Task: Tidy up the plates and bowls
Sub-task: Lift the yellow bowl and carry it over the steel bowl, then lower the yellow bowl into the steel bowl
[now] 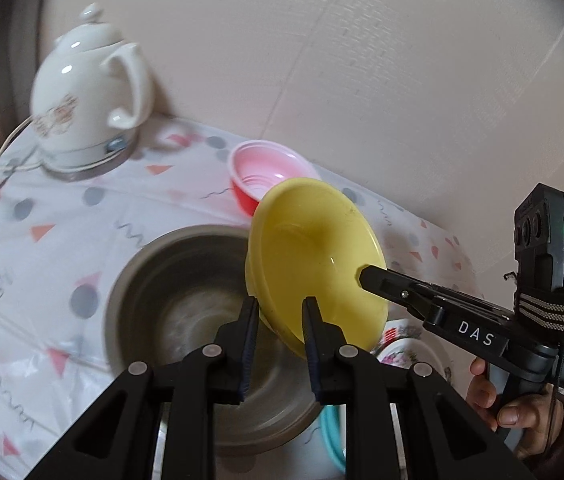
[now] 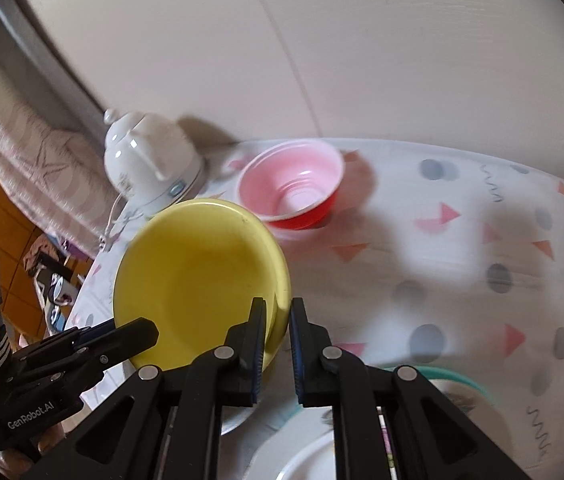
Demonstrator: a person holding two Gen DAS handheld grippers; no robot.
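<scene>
Above patterned tablecloth [image 2: 462,264], both claws clamping yellow plate [image 2: 202,280].

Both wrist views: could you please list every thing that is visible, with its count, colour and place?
yellow plate: 1, yellow, held tilted in the air above the table, gripped at two edges
steel bowl: 1, grey metal, on the table under the plate
red bowl: 1, red outside and pale pink inside, near the wall
electric kettle: 1, white with floral print, far corner
floral plate: 1, white with flowers, near edge, partly hidden
teal-rimmed dish: 1, teal rim, near edge, partly hidden
tablecloth: 1, white with grey dots and pink triangles
left tool: 1, black, shut on the plate rim
right tool: 1, black, shut on the opposite rim
hand: 1, holding the right tool's handle
</scene>
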